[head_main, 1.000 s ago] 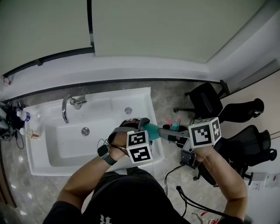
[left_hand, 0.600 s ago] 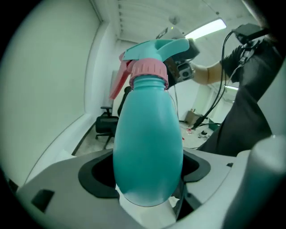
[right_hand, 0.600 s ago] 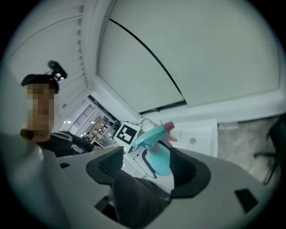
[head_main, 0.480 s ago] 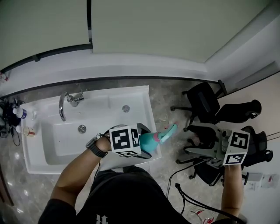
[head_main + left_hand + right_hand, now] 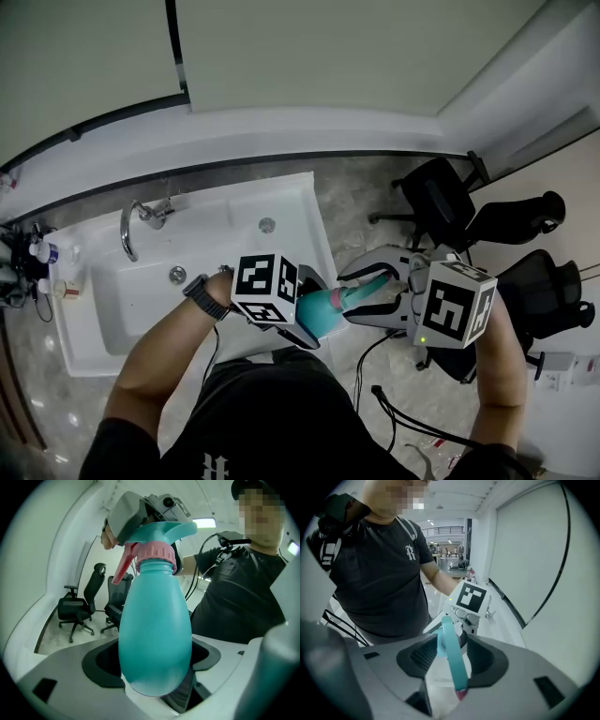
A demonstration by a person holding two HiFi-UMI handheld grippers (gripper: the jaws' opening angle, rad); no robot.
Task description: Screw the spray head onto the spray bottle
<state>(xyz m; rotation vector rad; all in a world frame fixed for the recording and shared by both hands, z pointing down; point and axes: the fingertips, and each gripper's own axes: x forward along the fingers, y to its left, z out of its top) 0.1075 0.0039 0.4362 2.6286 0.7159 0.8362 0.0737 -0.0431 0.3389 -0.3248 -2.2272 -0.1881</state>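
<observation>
Right gripper view, spray head (image 5: 451, 658) between 2 parted fingers (image 5: 423, 656), just closing

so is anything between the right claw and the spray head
Nothing visible does; the spray head sits between the jaws of the right claw, which have just been closing, with the left claw holding the bottle.

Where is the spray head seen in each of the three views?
Head view: spray head just right of centre.
Left gripper view: top centre, on the teal bottle.
Right gripper view: lower centre, a teal strip with pink tip.
Shared landmark: the person's black shirt.
</observation>
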